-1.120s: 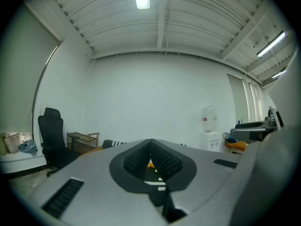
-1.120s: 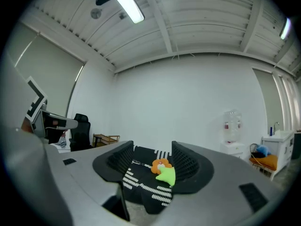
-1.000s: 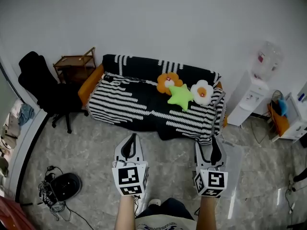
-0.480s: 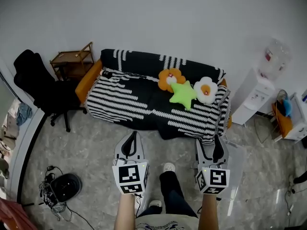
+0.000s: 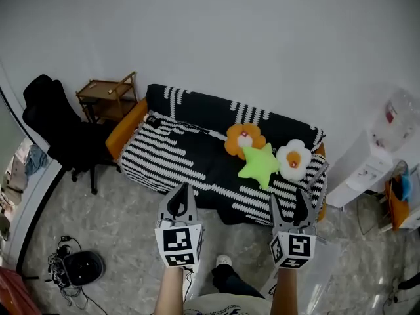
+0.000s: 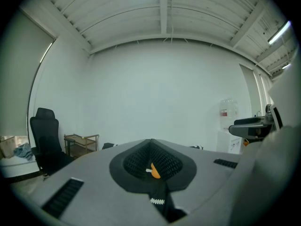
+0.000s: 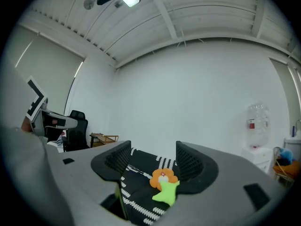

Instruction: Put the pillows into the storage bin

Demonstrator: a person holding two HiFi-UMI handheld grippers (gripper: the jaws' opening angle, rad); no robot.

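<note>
Three pillows lie at the right end of a black-and-white striped sofa (image 5: 190,156): an orange flower (image 5: 244,138), a green star (image 5: 258,164) and a white flower (image 5: 293,159). My left gripper (image 5: 180,189) hangs in the air short of the sofa's front edge, jaws shut and empty. My right gripper (image 5: 289,199) is level with it, open and empty, in front of the pillows. In the right gripper view the orange flower (image 7: 162,177) and green star (image 7: 167,192) show far off between the open jaws (image 7: 151,157). A clear plastic bin (image 5: 314,274) stands on the floor under my right forearm.
A black office chair (image 5: 59,130) and a wooden side table (image 5: 108,97) stand left of the sofa. A water dispenser (image 5: 374,163) is at the right. A round black device with cables (image 5: 82,268) lies on the floor at the lower left. The person's shoe (image 5: 223,261) is between the grippers.
The person has stepped forward, and the sofa and pillows now sit lower and further right in the head view. Both grippers stay level in front of the body.
</note>
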